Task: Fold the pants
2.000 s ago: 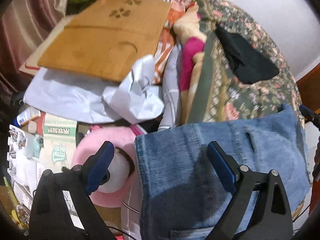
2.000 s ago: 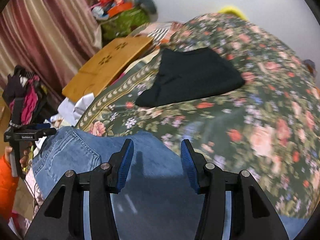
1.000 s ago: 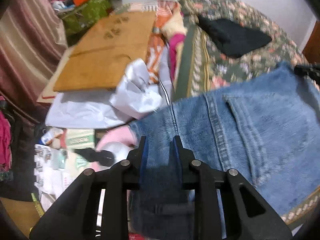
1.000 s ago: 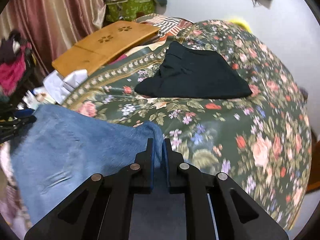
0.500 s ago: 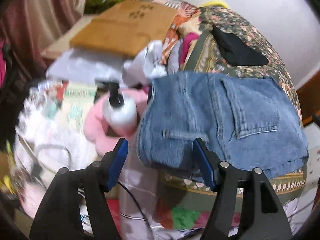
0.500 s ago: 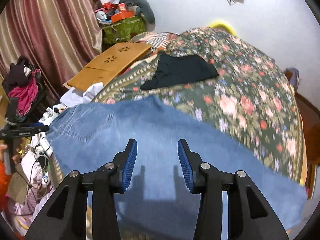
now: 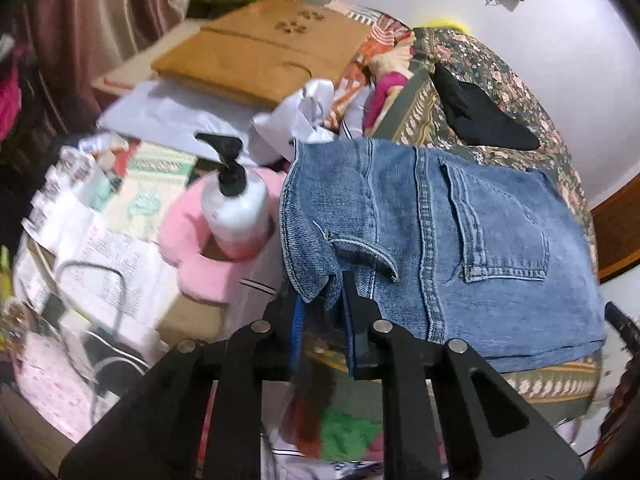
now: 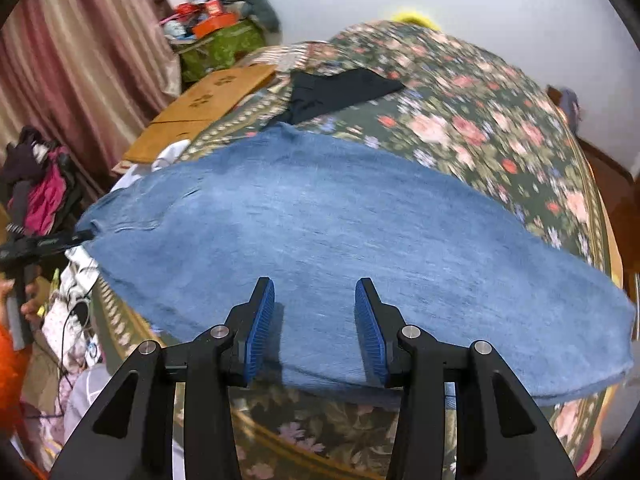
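At the bed's near edge, risk of the folded jeans [image 7: 460, 240] sliding off the floral bedspread [image 8: 480, 128] if pulled by the left gripper [image 7: 322, 304], closing on the waistband corner, while the right gripper [image 8: 316, 312], half open, holding nothing.

"Can you read any words?"

"No. The papers [image 7: 112, 264] have print, and the green box [image 7: 160, 176] too, but the letters are too blurry and small."

Both wrist views downward, sharing jeans [image 7: 440, 240]
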Motion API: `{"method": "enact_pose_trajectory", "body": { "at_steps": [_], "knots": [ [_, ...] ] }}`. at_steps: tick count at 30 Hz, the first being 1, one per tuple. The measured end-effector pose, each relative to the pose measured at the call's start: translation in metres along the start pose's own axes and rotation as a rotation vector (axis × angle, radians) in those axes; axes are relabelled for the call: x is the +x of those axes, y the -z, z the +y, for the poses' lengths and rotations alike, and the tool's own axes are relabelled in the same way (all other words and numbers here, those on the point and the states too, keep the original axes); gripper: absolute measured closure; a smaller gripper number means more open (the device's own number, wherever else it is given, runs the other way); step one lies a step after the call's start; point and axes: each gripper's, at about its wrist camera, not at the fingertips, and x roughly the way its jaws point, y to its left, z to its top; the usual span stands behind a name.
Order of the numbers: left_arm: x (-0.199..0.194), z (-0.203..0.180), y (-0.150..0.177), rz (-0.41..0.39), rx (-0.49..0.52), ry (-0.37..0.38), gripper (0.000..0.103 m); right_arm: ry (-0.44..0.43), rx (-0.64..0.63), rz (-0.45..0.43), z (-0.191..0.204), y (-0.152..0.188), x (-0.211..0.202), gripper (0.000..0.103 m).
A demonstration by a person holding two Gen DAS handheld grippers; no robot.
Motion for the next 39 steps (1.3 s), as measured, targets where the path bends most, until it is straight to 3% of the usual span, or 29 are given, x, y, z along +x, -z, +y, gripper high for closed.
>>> {"method": "enact_pose_trajectory", "body": {
  "at_steps": [4, 7, 12, 15, 17, 19, 21, 27, 32, 39],
  "knots": [
    [0.012, 0.002, 0.013, 0.022, 0.054, -0.062, 0.085, 0.043, 0.025, 0.059, -0.012, 0.01, 0.013, 0.065],
    [0.029, 0.002, 0.024, 0.045, 0.059, -0.082, 0.084, 0.026, 0.043, 0.031, -0.016, 0.019, 0.014, 0.064],
    [0.019, -0.011, 0.023, -0.001, 0.164, -0.137, 0.081, 0.034, 0.037, 0.022, -0.015, 0.023, 0.008, 0.064],
    [0.002, -0.014, 0.018, -0.022, 0.224, -0.162, 0.072, 0.025, 0.058, 0.022, -0.025, 0.025, 0.0, 0.064],
    [-0.012, -0.017, 0.012, -0.037, 0.232, -0.147, 0.067, 0.029, 0.078, 0.025, -0.033, 0.027, -0.006, 0.054],
    [-0.027, -0.025, 0.005, -0.067, 0.236, -0.14, 0.046, 0.076, 0.088, 0.014, -0.044, 0.03, -0.02, 0.047],
    [-0.041, -0.04, -0.003, -0.115, 0.257, -0.145, 0.039, 0.14, 0.101, -0.018, -0.058, 0.033, -0.035, 0.046],
    [-0.056, -0.121, -0.029, -0.16, 0.355, -0.074, 0.027, 0.236, 0.278, -0.129, -0.128, 0.056, -0.085, 0.046],
    [-0.036, -0.208, -0.033, -0.141, 0.451, 0.009, 0.026, 0.326, 0.432, -0.182, -0.191, 0.091, -0.114, 0.046],
    [0.013, -0.322, -0.015, -0.035, 0.625, 0.089, 0.027, 0.445, 0.594, -0.214, -0.268, 0.125, -0.126, 0.046]
  ]
}}
